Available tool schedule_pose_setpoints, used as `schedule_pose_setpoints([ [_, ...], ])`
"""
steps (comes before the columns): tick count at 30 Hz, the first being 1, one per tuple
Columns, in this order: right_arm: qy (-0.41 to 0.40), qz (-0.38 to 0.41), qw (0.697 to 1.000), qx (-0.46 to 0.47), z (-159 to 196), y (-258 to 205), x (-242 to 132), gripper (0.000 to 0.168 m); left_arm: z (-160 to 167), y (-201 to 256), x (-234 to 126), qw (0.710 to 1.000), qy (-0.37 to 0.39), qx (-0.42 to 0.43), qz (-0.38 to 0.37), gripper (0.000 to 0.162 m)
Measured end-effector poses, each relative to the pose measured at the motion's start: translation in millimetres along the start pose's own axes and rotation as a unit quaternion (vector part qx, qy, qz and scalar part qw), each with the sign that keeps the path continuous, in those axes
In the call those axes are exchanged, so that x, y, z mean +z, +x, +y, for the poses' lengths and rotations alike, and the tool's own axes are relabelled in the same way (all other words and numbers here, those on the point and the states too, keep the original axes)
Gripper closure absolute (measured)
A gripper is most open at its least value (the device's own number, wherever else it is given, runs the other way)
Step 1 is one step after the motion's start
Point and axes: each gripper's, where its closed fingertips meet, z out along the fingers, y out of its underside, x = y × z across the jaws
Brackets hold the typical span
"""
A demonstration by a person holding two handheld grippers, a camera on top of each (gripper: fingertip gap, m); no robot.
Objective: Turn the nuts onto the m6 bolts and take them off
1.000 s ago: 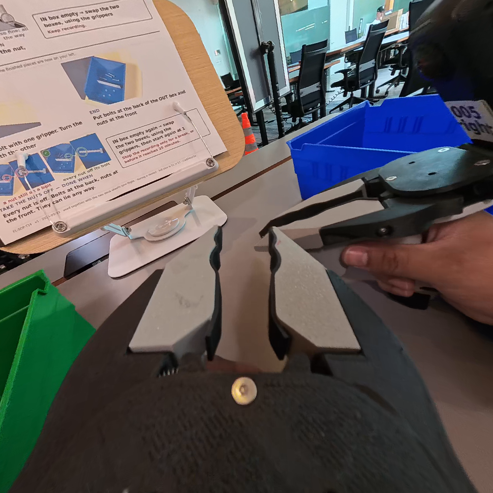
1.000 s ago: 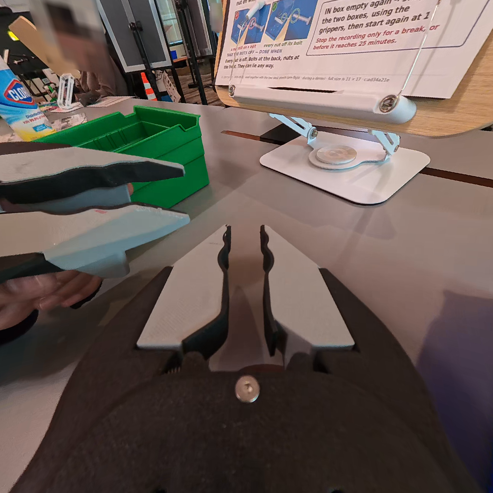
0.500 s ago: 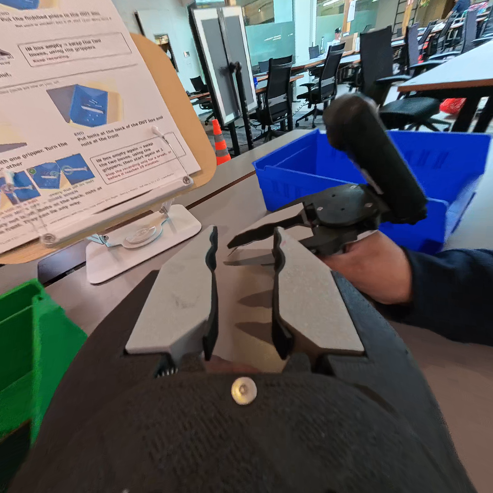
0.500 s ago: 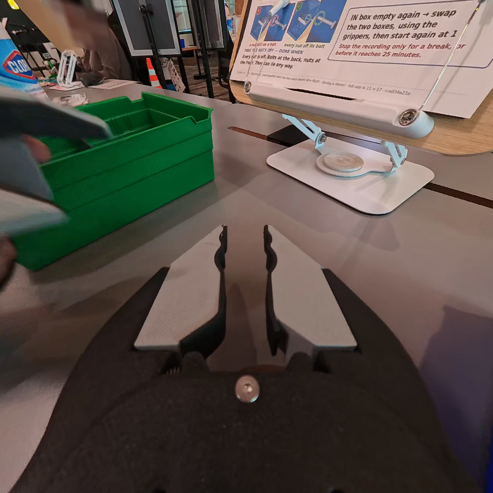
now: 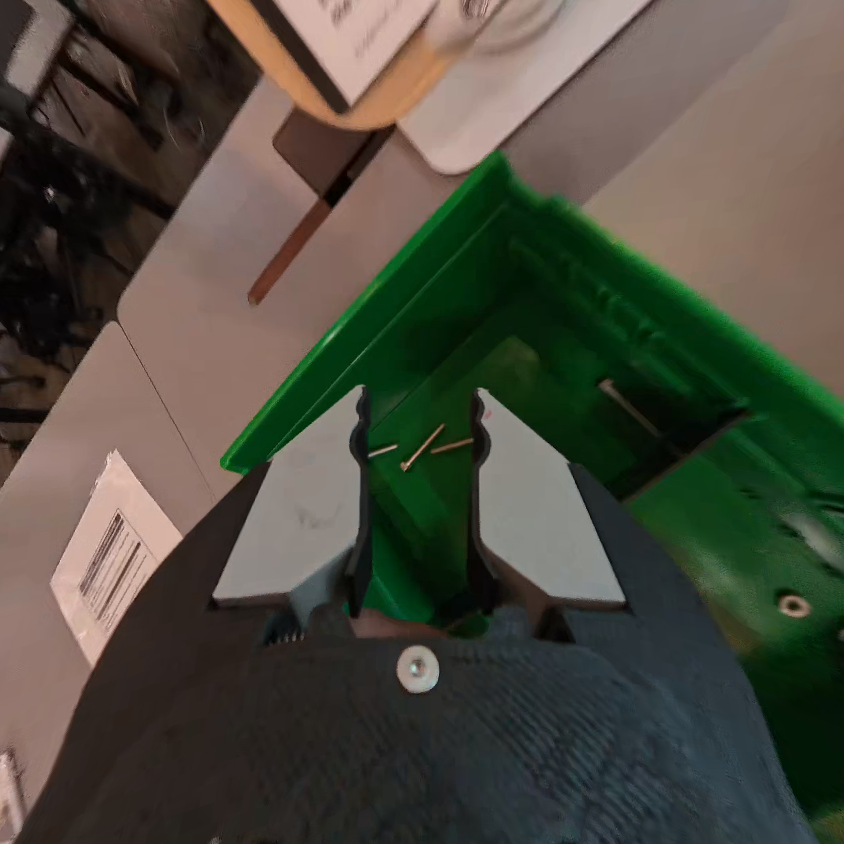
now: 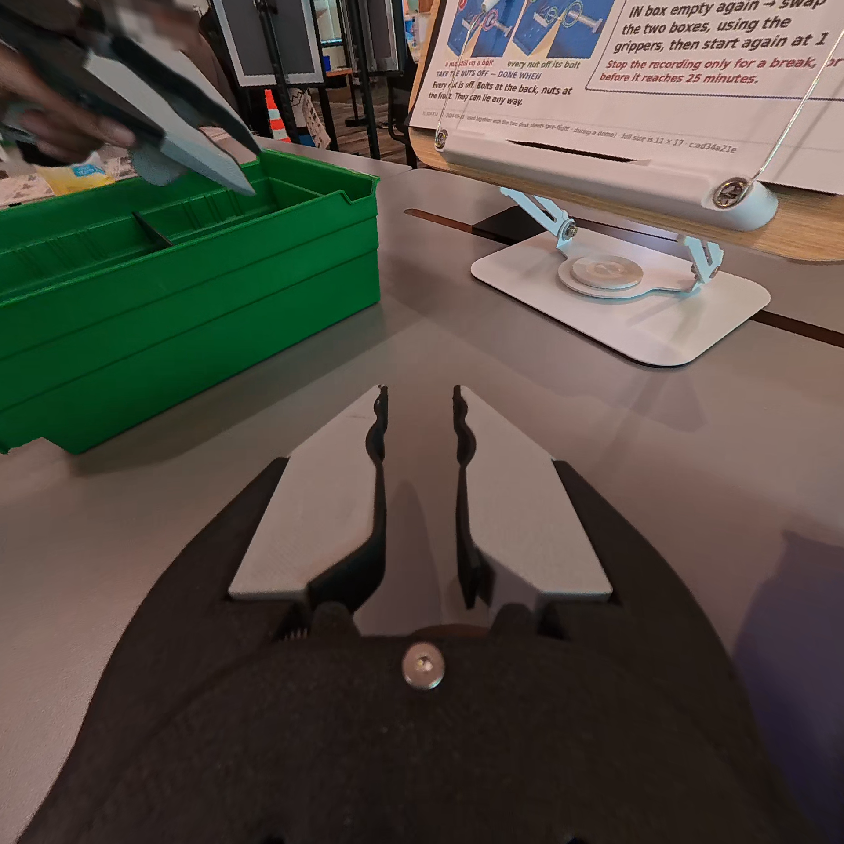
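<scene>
My left gripper (image 5: 419, 397) is open and empty, tilted down over the green bin (image 5: 365, 315). Three thin silver bolts (image 5: 422, 447) lie on the bin floor just past its fingertips; another bolt (image 5: 628, 413) lies by the black divider (image 5: 685, 456). A nut (image 5: 795, 606) shows, blurred, in the compartment on the right. My right gripper (image 6: 419, 390) is open and empty, low over the grey table. In the right wrist view the left gripper (image 6: 249, 169) hangs over the far end of the green bin (image 6: 228, 283).
A document stand with a white base (image 6: 616, 297) and an instruction sheet (image 6: 639, 68) stands on the table beyond the right gripper. A white bag with a barcode label (image 5: 109, 561) lies left of the bin. Chairs and screens stand beyond the table edge. The nut (image 5: 795, 606) sits 20 cm or so from the ends of my left fingers.
My left gripper has swung left from beside the right gripper, over the green bin, and tipped down into it, jaws wider. The right gripper has barely moved and opened a little.
</scene>
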Motion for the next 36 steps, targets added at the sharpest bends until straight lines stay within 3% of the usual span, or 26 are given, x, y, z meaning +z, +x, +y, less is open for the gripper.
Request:
schedule_pose_setpoints([
  [4,-0.002,-0.004,1.000,0.000,0.5,-1.2,0.4,0.142,23.4,0.0,28.6,0.994,-0.072,0.069,0.039,0.136],
  [10,-0.003,-0.009,1.000,0.006,0.7,-1.0,0.6,0.142,62.4,12.7,43.6,0.962,-0.212,0.115,0.127,0.124],
  [15,-0.005,-0.012,1.000,0.007,1.4,-2.0,1.0,0.142,96.7,9.6,58.4,0.936,-0.294,0.149,0.122,0.126],
  [20,-0.005,-0.016,1.000,0.009,1.5,-2.9,1.0,0.142,88.4,-1.3,73.9,0.950,-0.265,0.145,0.082,0.158],
  [27,-0.006,-0.021,1.000,0.009,1.7,-5.4,1.3,0.142,84.5,-6.0,74.3,0.957,-0.244,0.155,0.042,0.159],
  [32,-0.005,-0.027,1.000,0.014,1.6,-7.7,1.2,0.142,57.0,-10.1,58.8,0.982,-0.163,0.092,-0.006,0.159],
  [36,0.007,-0.039,0.999,0.015,-3.6,-12.3,-0.9,0.142,15.8,-11.8,23.0,0.995,-0.061,0.054,-0.063,0.159],
])
